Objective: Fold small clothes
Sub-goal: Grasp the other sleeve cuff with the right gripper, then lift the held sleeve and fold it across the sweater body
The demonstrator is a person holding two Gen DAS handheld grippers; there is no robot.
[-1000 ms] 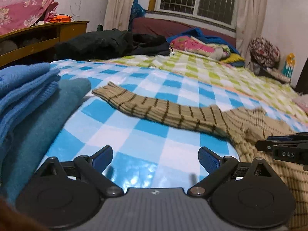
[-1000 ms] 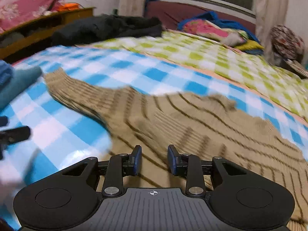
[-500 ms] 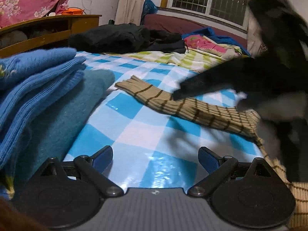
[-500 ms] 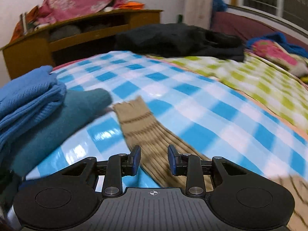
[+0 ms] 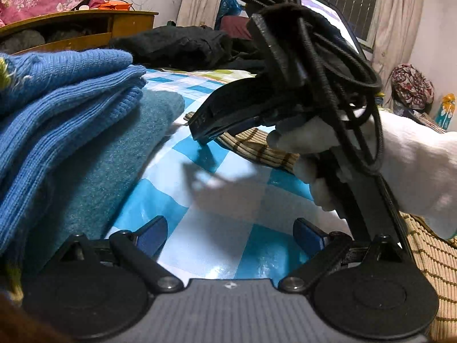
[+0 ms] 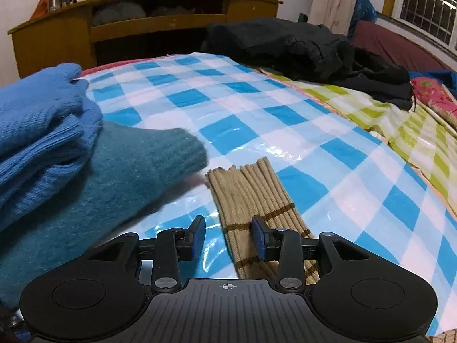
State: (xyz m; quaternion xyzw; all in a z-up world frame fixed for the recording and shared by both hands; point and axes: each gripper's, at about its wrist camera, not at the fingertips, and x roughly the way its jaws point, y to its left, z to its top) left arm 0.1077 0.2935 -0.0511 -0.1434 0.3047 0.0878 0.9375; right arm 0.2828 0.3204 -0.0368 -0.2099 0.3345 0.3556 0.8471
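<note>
A tan sweater with dark stripes lies on the blue-checked plastic sheet [image 6: 285, 131]; its sleeve [image 6: 257, 191] stretches toward the folded clothes. My right gripper [image 6: 228, 235] is open a little, low over the sleeve, with the right fingertip over the knit and the left over the sheet. In the left wrist view the right gripper [image 5: 205, 135] shows side-on above the sleeve [image 5: 257, 147], held by a white-gloved hand. My left gripper [image 5: 230, 233] is wide open and empty, over bare sheet. The sweater body [image 5: 428, 254] lies at the right.
A folded blue sweater [image 6: 37, 125] sits on a folded teal one [image 6: 120, 171] at the left, close to the sleeve's cuff. Black clothes [image 6: 300, 48] lie at the back on a green-checked sheet [image 6: 414, 140]. A wooden shelf unit [image 6: 142, 25] stands behind.
My right gripper has swung left from the sweater body to the sleeve near its cuff, and crossed in front of the left camera. My left gripper has edged toward the folded pile, still open.
</note>
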